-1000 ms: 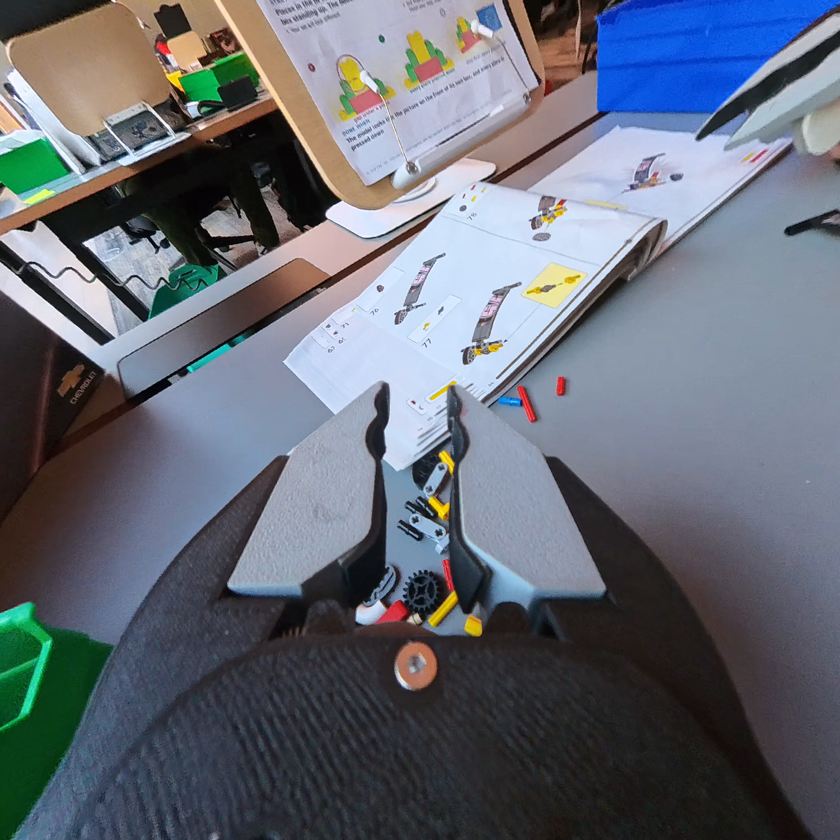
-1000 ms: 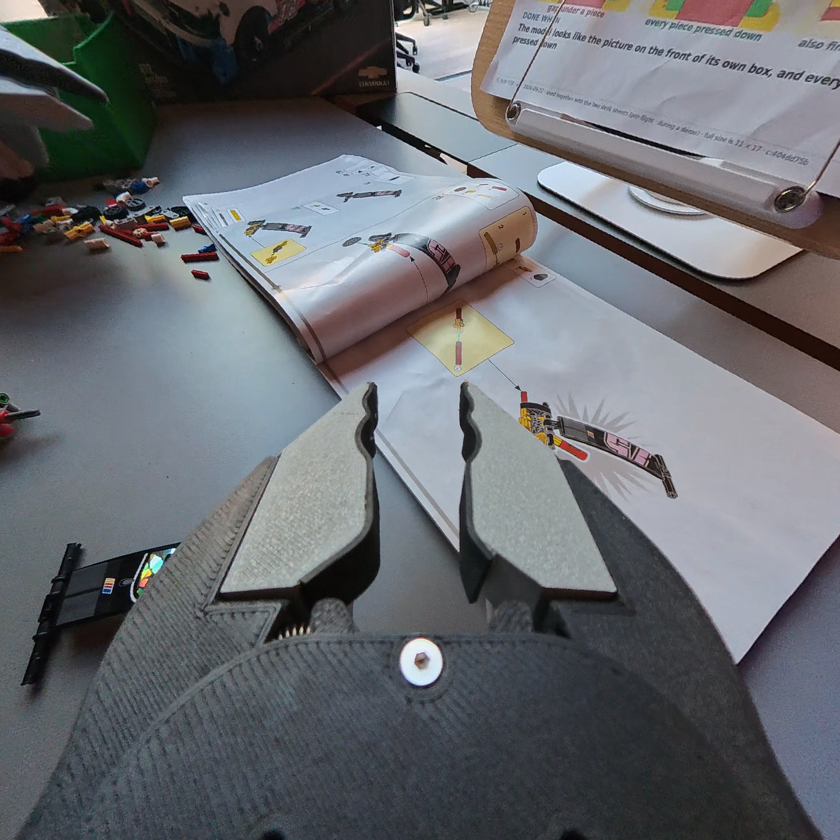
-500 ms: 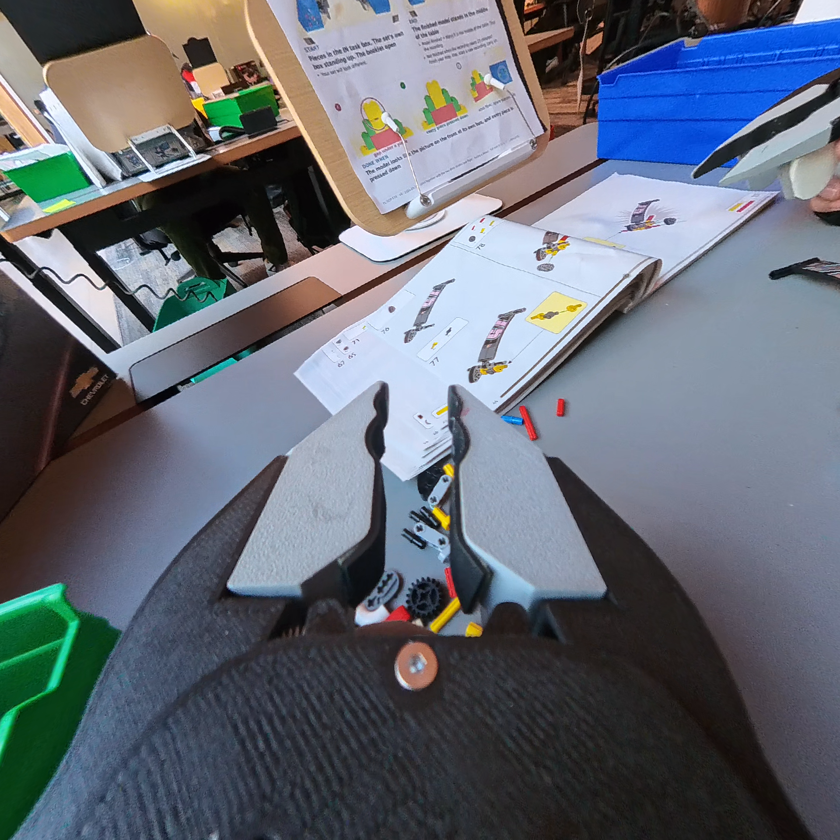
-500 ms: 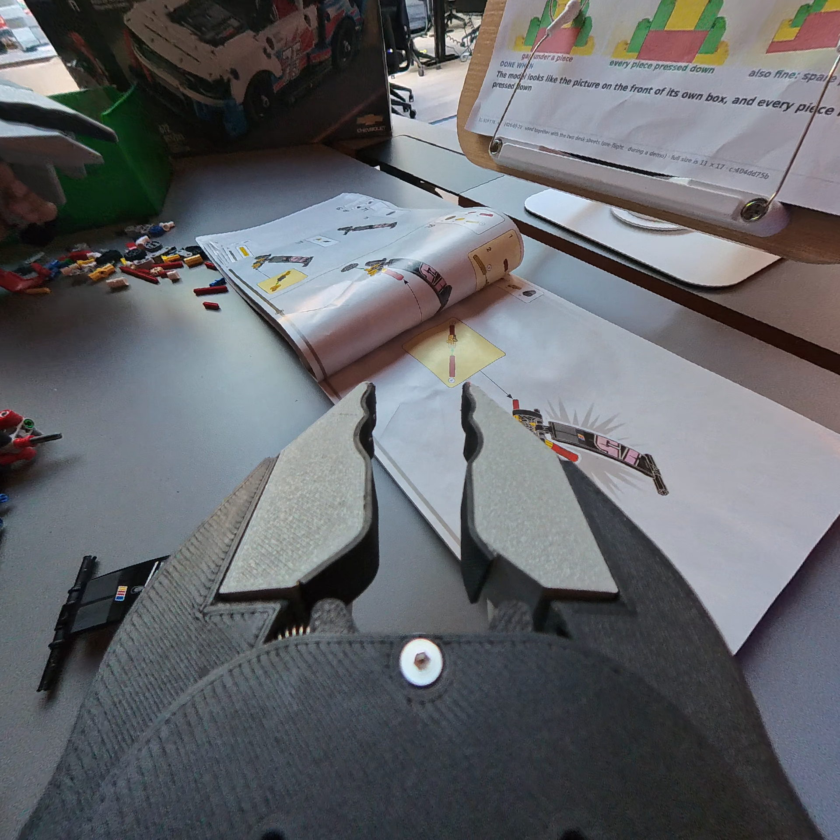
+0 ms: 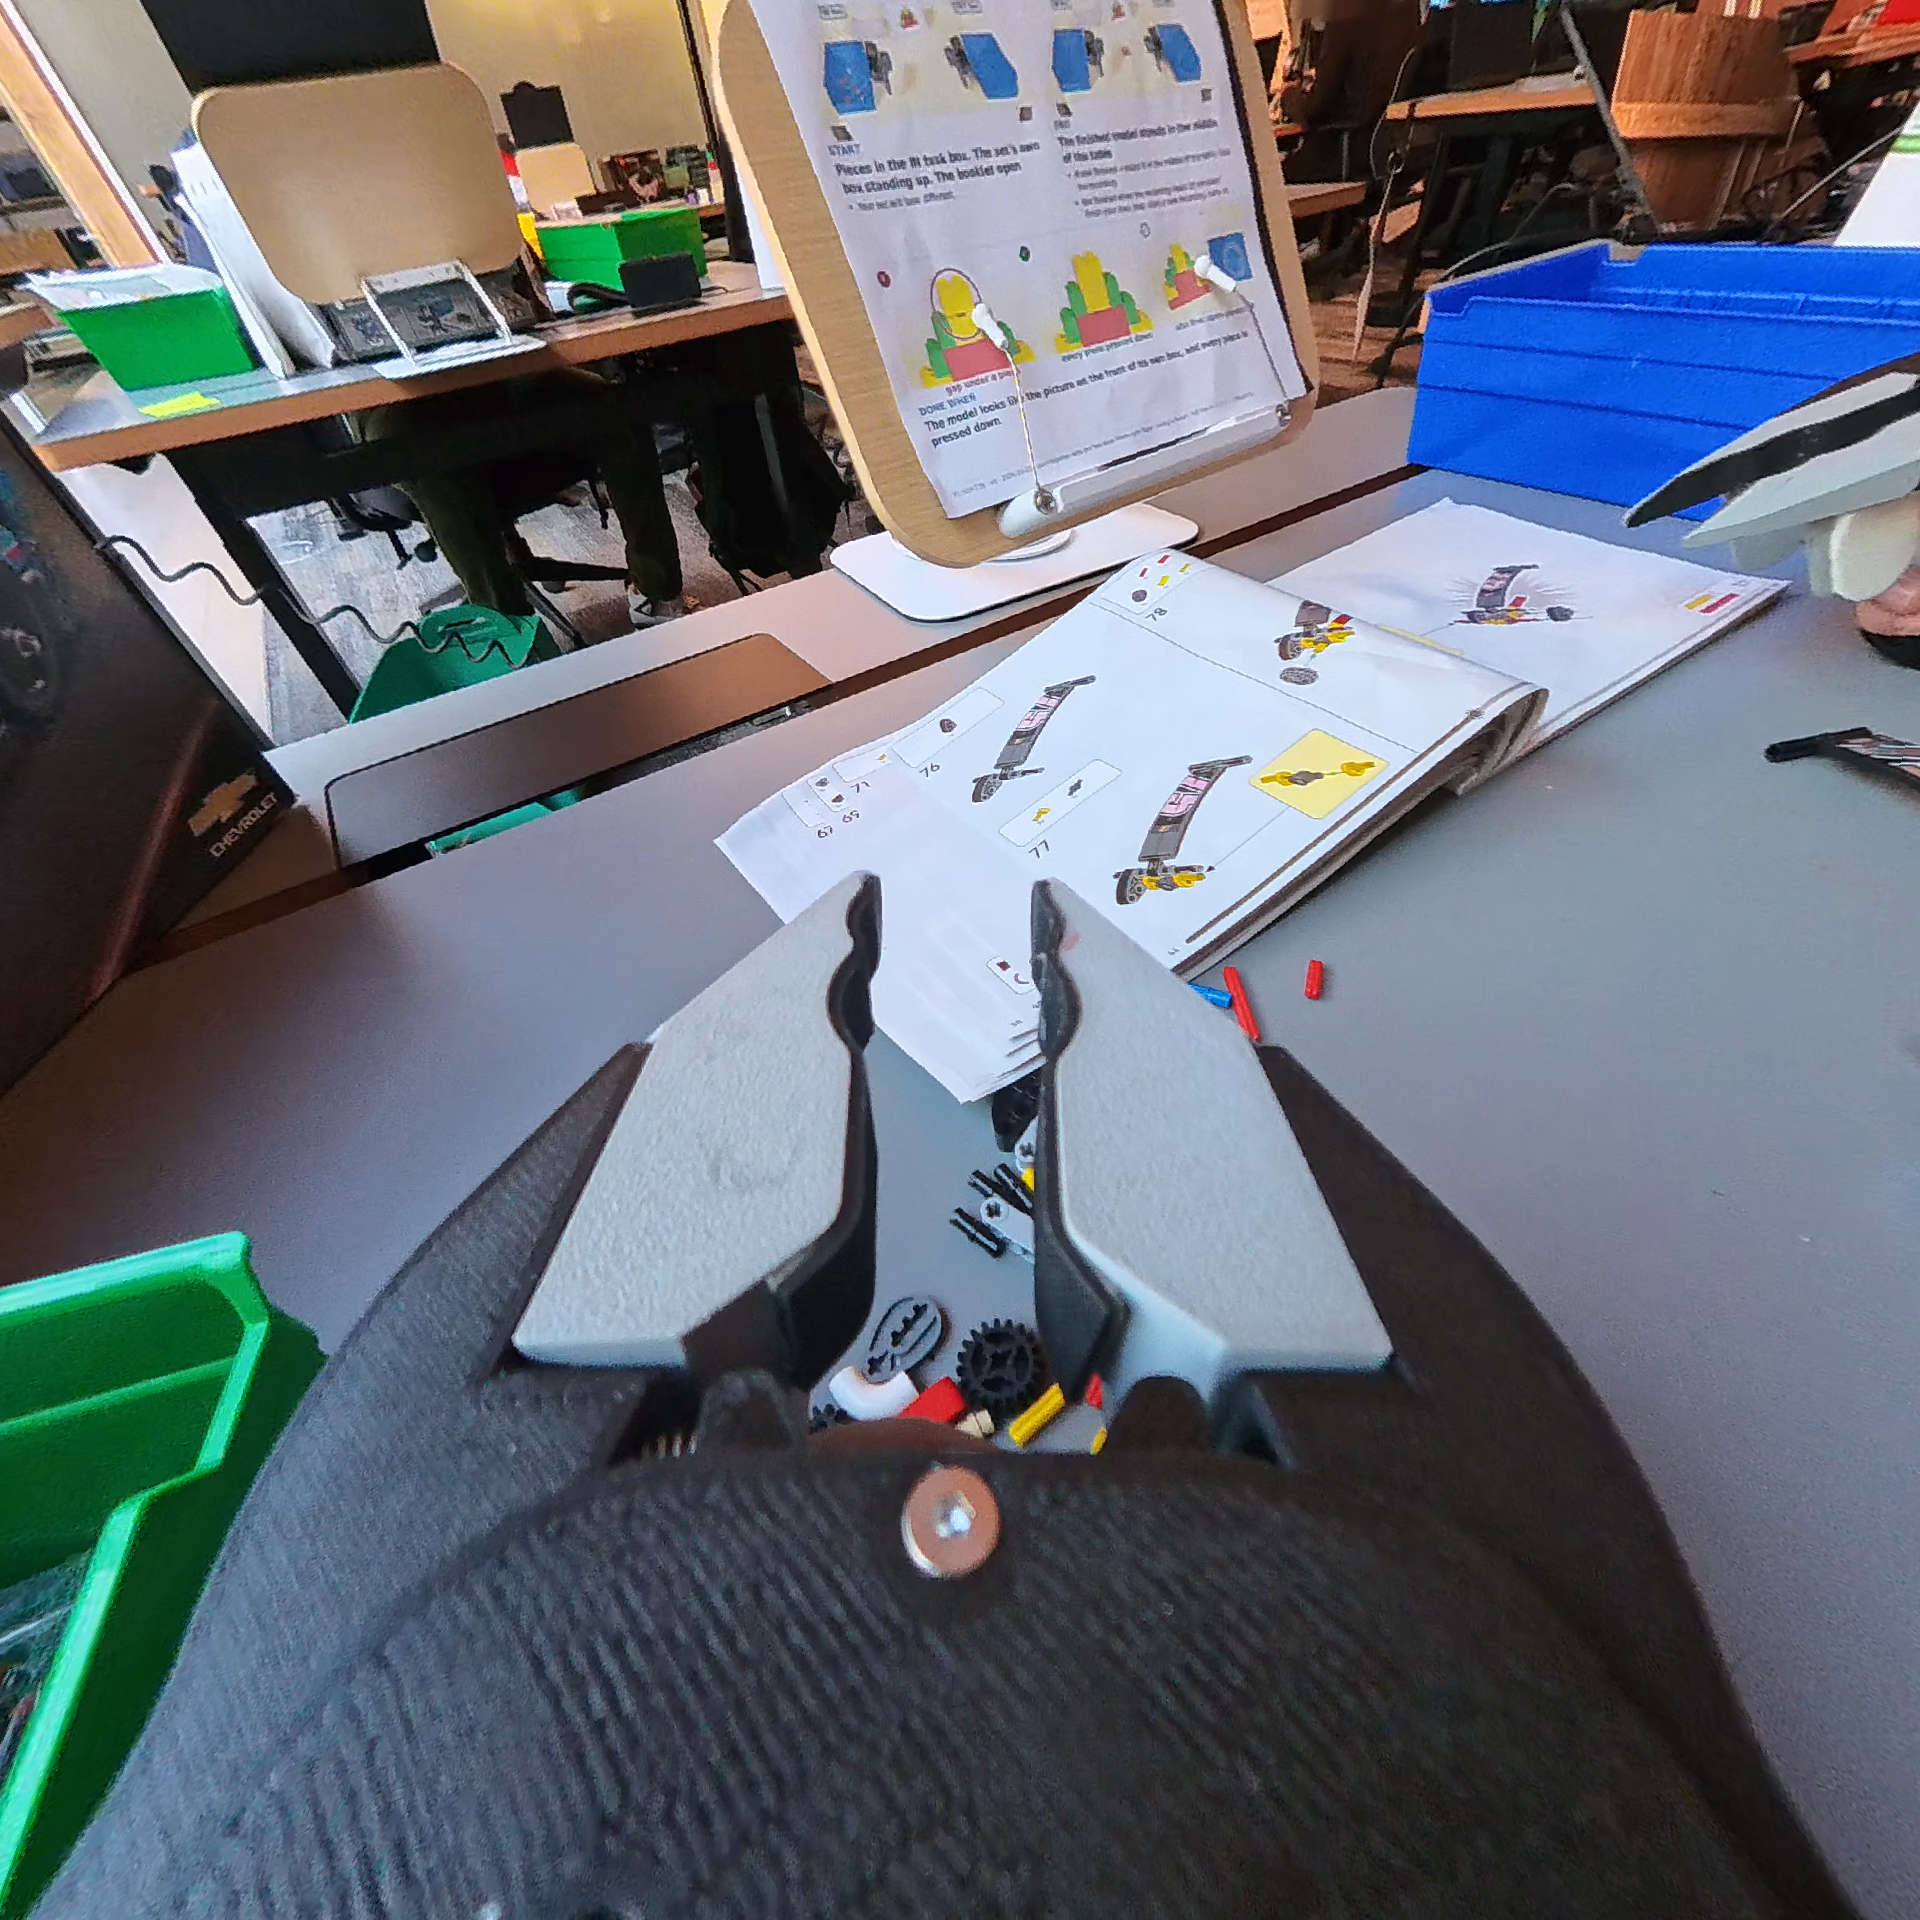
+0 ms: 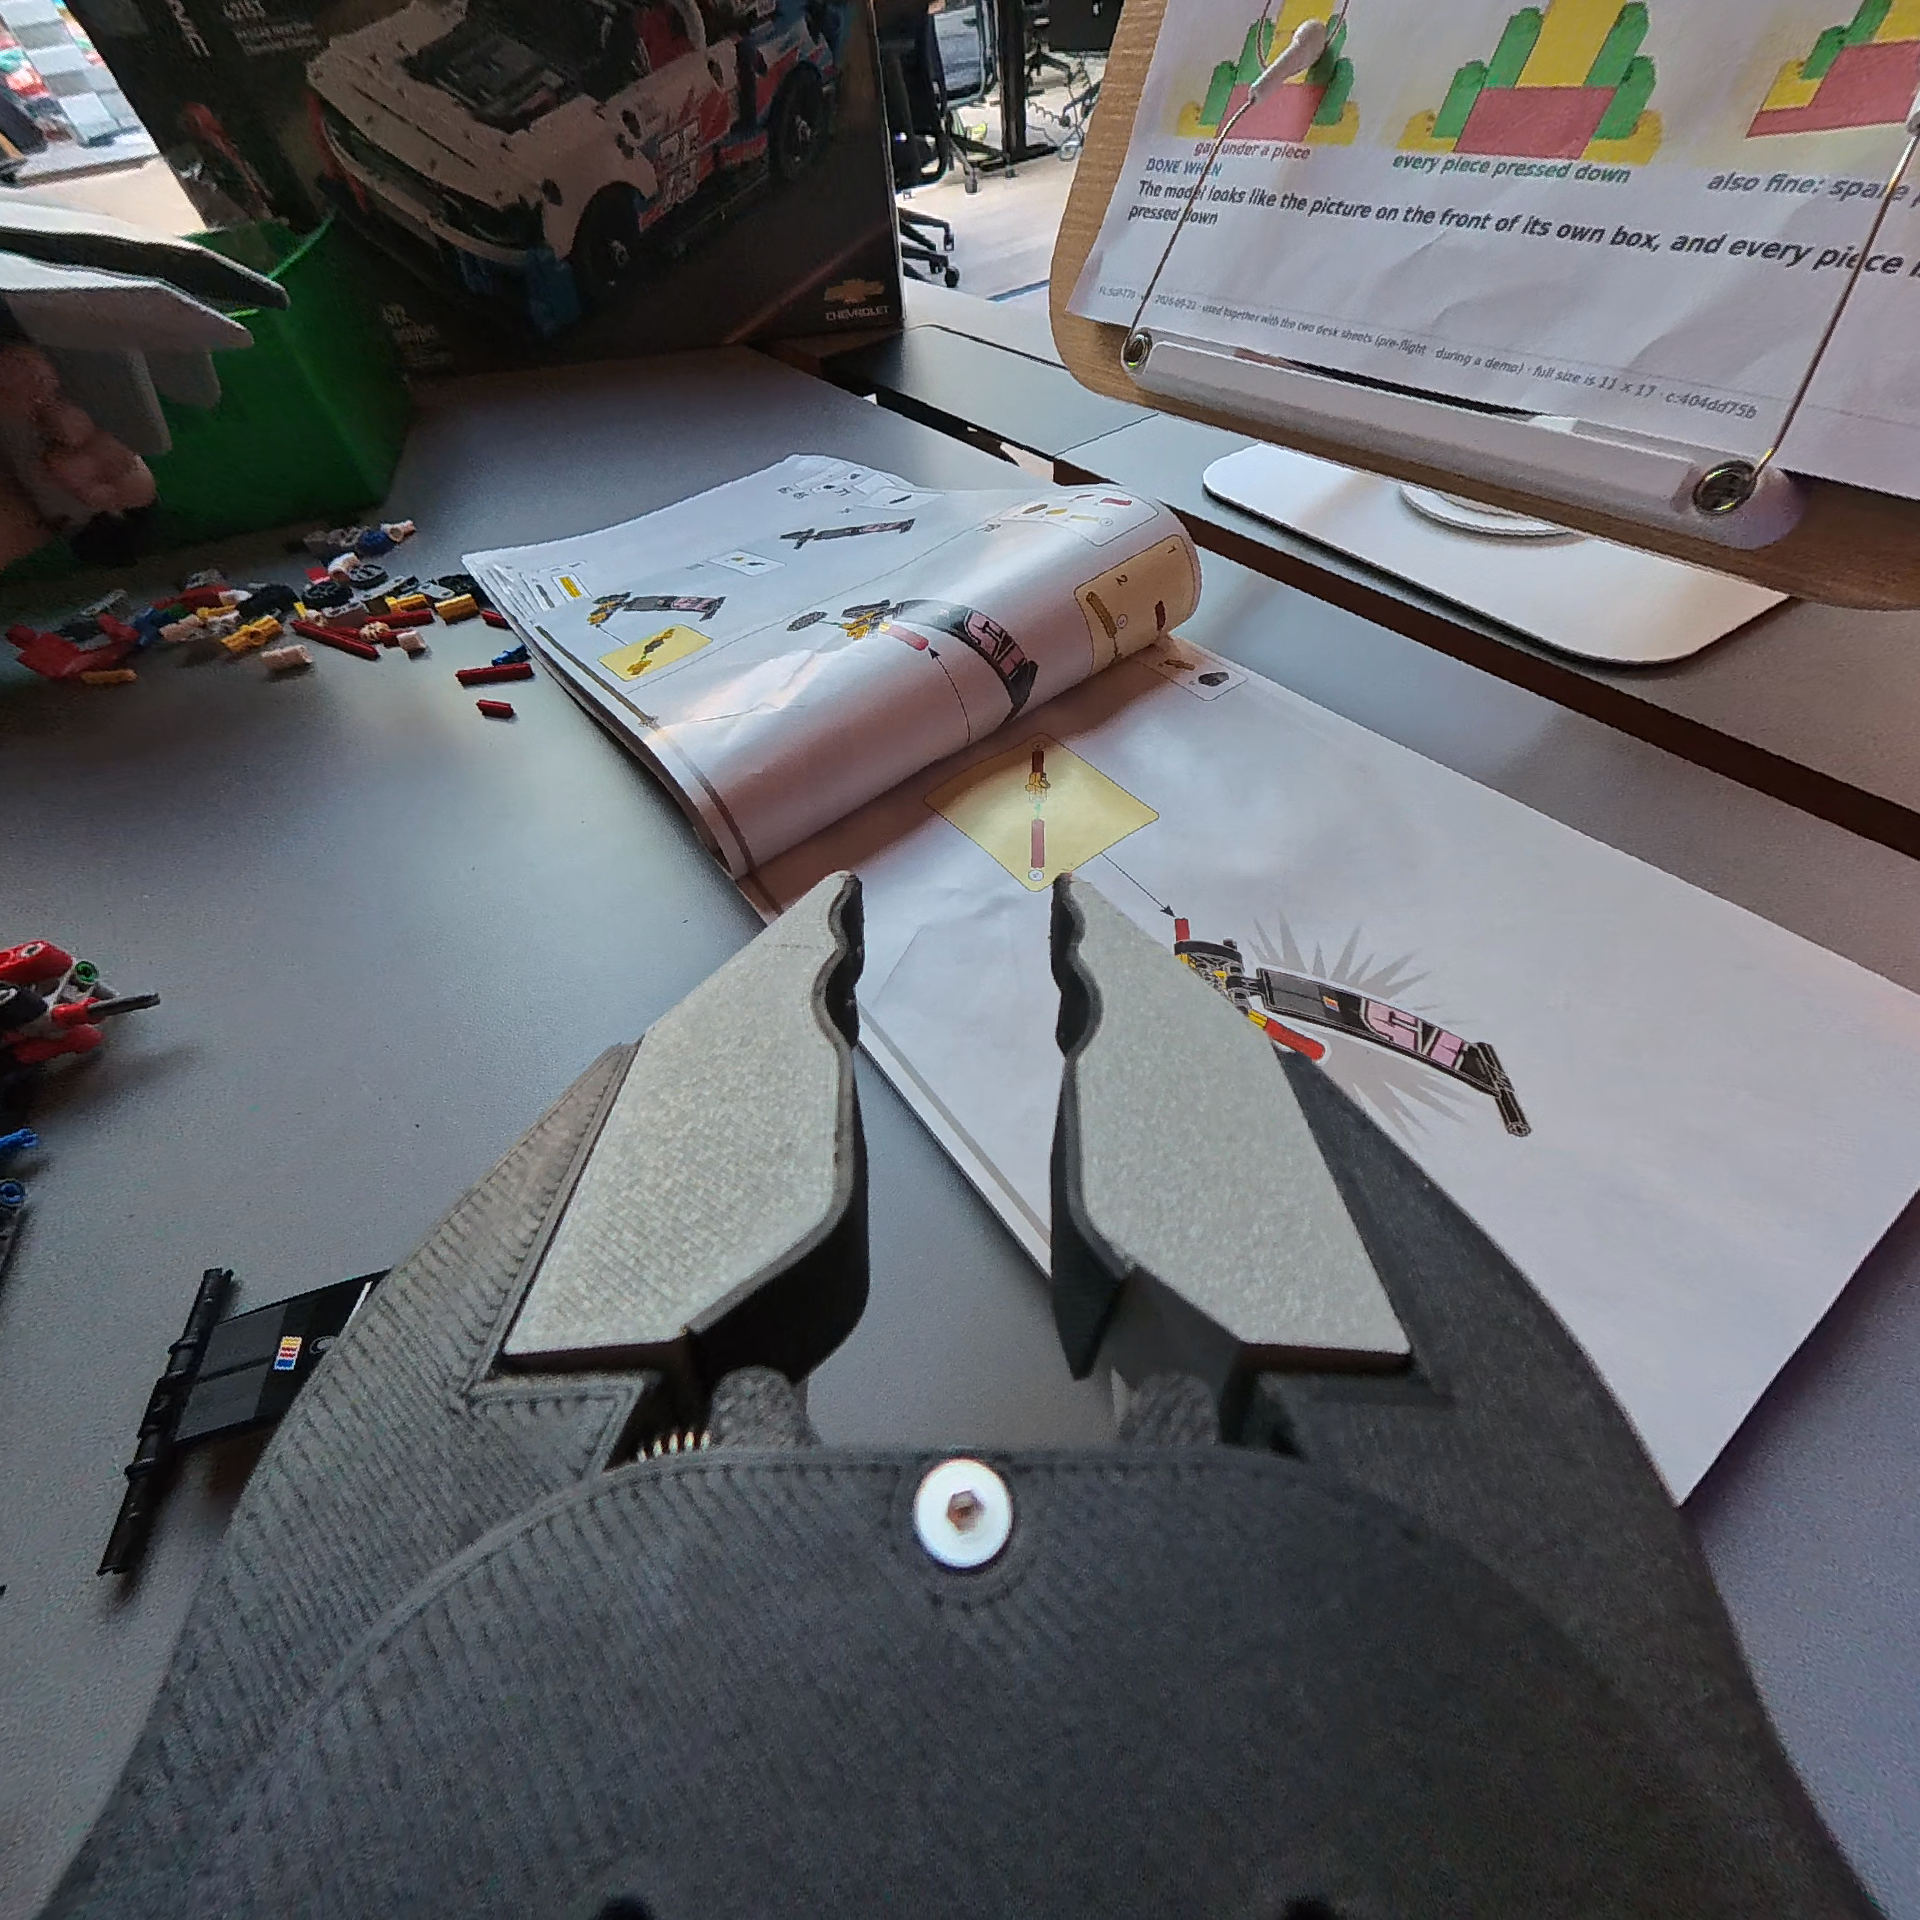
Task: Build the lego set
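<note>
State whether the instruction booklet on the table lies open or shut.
Open: the instruction booklet lies spread on the grey table, printed pages facing up.

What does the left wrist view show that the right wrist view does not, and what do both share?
Left view only: blue bin, black gear seen between its open, empty tongs.
Right view only: car-picture box, red part-built model; its tongs are open and empty too.
Shared: open instruction booklet, paper stand, green bin, loose bricks.
</note>
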### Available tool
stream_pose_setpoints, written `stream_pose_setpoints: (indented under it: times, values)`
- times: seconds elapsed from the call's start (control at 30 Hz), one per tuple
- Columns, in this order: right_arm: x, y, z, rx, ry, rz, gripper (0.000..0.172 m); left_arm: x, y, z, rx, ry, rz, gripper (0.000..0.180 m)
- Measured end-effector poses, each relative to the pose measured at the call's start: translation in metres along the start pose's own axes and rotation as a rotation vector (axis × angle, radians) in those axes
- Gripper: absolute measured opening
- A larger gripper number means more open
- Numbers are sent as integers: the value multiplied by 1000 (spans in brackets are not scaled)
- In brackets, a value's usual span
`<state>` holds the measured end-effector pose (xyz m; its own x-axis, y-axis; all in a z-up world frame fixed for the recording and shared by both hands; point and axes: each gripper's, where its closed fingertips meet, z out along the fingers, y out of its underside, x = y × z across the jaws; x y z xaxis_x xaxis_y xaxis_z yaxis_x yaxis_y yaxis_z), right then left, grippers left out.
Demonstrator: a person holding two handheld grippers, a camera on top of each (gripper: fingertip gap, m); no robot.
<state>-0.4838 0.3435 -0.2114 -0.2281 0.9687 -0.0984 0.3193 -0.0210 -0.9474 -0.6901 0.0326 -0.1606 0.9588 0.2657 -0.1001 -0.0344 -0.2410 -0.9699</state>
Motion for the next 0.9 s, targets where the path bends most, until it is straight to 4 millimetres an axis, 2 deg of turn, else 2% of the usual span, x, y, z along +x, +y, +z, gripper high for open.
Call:
stream_pose_setpoints:
  times: [0.13, 0.2, 0.27, 0.3, 0.47, 0.6, 0.9]
  values:
    - [0, 0, 0, -3, -3, 1, 33, -1, 7, 1, -49, 3, 9, 25]
    - [0, 0, 0, -3, 0, -1, 33, 2, 29, 7, -180, 37, 48, 21]
    - [0, 0, 0, 0, 4, -7, 33, 4, 60, 14, -358, 55, 68, 29]
    - [0, 0, 0, 2, 6, -11, 33, 5, 67, 17, -409, 60, 81, 31]
    - [-4, -1, -1, 8, 0, -33, 32, 9, 70, 28, -493, 124, 54, 21]
    - [-8, -1, -2, 10, -16, -38, 31, 10, 88, 33, -596, 181, -16, 21]
    - [-10, -2, -2, 14, -32, -41, 30, 8, 100, 42, -663, 185, -67, 22]
